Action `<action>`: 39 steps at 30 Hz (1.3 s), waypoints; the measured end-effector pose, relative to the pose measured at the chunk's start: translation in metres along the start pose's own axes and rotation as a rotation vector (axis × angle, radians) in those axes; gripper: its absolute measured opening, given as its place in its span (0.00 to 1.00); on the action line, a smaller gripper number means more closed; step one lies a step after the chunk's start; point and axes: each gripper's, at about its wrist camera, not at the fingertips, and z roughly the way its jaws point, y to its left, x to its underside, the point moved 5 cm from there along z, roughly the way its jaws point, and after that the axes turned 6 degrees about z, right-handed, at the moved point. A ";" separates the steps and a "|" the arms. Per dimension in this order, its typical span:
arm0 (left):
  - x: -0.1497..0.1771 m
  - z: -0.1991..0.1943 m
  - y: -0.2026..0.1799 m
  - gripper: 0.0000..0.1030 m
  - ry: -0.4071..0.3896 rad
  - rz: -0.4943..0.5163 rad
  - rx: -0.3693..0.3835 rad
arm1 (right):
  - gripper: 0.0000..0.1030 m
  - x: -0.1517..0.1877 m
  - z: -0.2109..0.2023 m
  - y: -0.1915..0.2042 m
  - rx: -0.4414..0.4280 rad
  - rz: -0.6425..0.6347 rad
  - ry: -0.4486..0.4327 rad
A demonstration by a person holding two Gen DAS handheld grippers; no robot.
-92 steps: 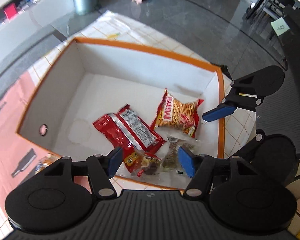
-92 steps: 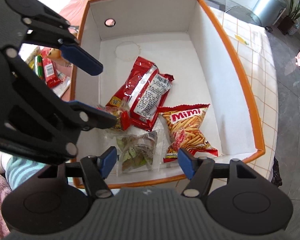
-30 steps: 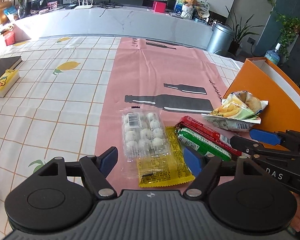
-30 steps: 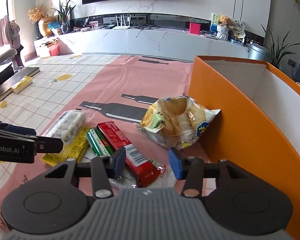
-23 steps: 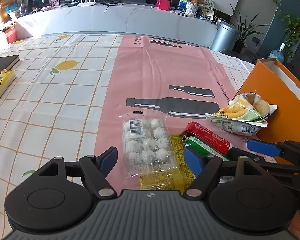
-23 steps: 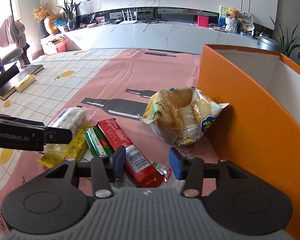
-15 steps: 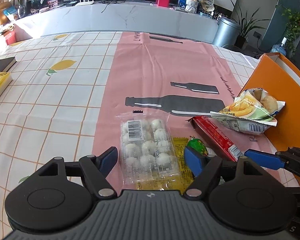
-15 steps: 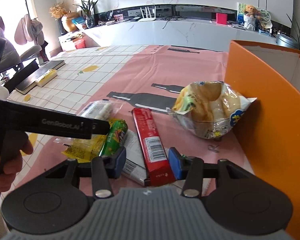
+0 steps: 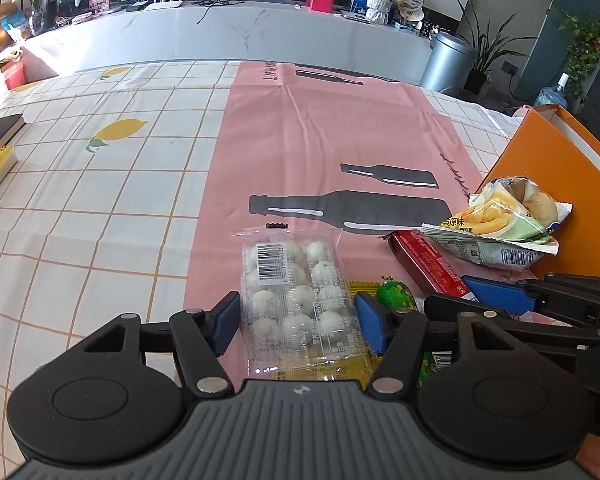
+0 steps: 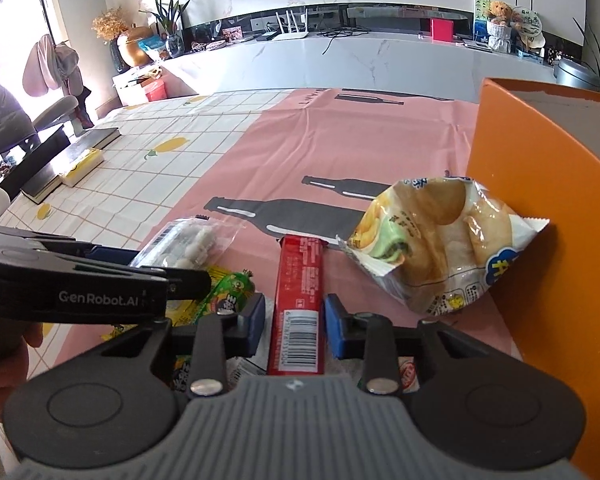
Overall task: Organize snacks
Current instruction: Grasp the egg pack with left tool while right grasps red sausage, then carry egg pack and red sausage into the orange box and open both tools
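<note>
With our left tool [image 9: 296, 322] closing around the clear pack of white sweets [image 9: 296, 296] and our right tool [image 10: 295, 328] closing on the red bar [image 10: 300, 300] between its pads, slick wrappers could slip free if either lifts too early

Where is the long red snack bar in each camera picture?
Left wrist view: the red bar lies right of centre, its far end tucked under the bread bag.
Right wrist view: the red bar is bottom centre, between the closing pads of the right gripper.
Shared landmark: the orange box, on the right in both.
</note>
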 end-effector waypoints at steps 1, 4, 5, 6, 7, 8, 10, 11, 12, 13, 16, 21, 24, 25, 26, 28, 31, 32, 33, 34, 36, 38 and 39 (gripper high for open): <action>0.000 0.000 0.000 0.67 -0.004 0.002 0.000 | 0.22 0.000 0.000 0.000 0.002 -0.003 0.000; 0.002 -0.003 -0.001 0.64 -0.018 -0.005 -0.008 | 0.22 0.000 -0.002 -0.001 0.001 0.001 -0.007; 0.003 -0.006 -0.002 0.64 -0.024 0.000 -0.016 | 0.22 0.000 -0.003 -0.001 0.003 0.002 -0.011; 0.003 -0.008 -0.002 0.64 -0.028 0.004 -0.023 | 0.22 0.001 -0.006 -0.001 0.004 0.001 -0.018; 0.004 -0.011 -0.002 0.62 -0.033 0.004 -0.028 | 0.22 0.001 -0.009 -0.001 0.002 -0.002 -0.027; 0.005 -0.015 -0.001 0.62 -0.037 -0.004 -0.029 | 0.22 0.001 -0.012 0.000 -0.002 -0.004 -0.036; 0.006 -0.023 0.001 0.62 -0.047 -0.034 -0.023 | 0.22 0.002 -0.018 0.002 -0.013 -0.006 -0.054; 0.007 -0.028 0.002 0.62 -0.053 -0.050 -0.019 | 0.21 0.002 -0.021 0.003 -0.018 -0.009 -0.060; 0.008 -0.032 0.003 0.62 -0.058 -0.061 -0.016 | 0.21 0.004 -0.024 0.005 -0.024 -0.014 -0.065; 0.008 -0.037 0.003 0.62 -0.064 -0.066 -0.015 | 0.21 0.005 -0.028 0.007 -0.029 -0.019 -0.070; 0.009 -0.053 -0.002 0.62 -0.083 -0.065 -0.005 | 0.21 0.010 -0.040 0.011 -0.029 -0.026 -0.082; 0.006 -0.080 -0.017 0.62 -0.113 -0.056 0.027 | 0.21 0.010 -0.072 0.014 -0.042 -0.005 -0.116; 0.003 -0.095 -0.030 0.62 -0.127 -0.046 0.045 | 0.21 0.011 -0.092 0.014 -0.032 0.007 -0.125; 0.002 -0.099 -0.034 0.62 -0.129 -0.043 0.052 | 0.21 0.012 -0.100 0.013 -0.024 0.005 -0.124; 0.000 -0.104 -0.040 0.62 -0.131 -0.040 0.065 | 0.21 0.012 -0.107 0.012 -0.016 0.000 -0.124; -0.002 -0.113 -0.050 0.62 -0.137 -0.036 0.092 | 0.21 0.010 -0.123 0.008 -0.004 -0.012 -0.130; -0.007 -0.121 -0.068 0.62 -0.145 -0.033 0.132 | 0.21 0.003 -0.147 -0.005 0.005 -0.003 -0.145; -0.009 -0.123 -0.075 0.62 -0.147 -0.032 0.150 | 0.21 0.001 -0.153 -0.009 0.011 0.001 -0.148; -0.012 -0.125 -0.081 0.62 -0.148 -0.029 0.165 | 0.21 -0.001 -0.161 -0.015 0.019 0.004 -0.151; -0.014 -0.127 -0.088 0.62 -0.151 -0.021 0.177 | 0.21 -0.003 -0.168 -0.020 0.028 0.008 -0.155; -0.020 -0.132 -0.103 0.62 -0.162 0.004 0.194 | 0.21 -0.006 -0.182 -0.032 0.046 0.015 -0.166; -0.026 -0.135 -0.118 0.62 -0.169 0.031 0.206 | 0.21 -0.009 -0.195 -0.045 0.061 0.029 -0.170; -0.030 -0.136 -0.125 0.62 -0.172 0.043 0.213 | 0.21 -0.011 -0.201 -0.052 0.067 0.036 -0.171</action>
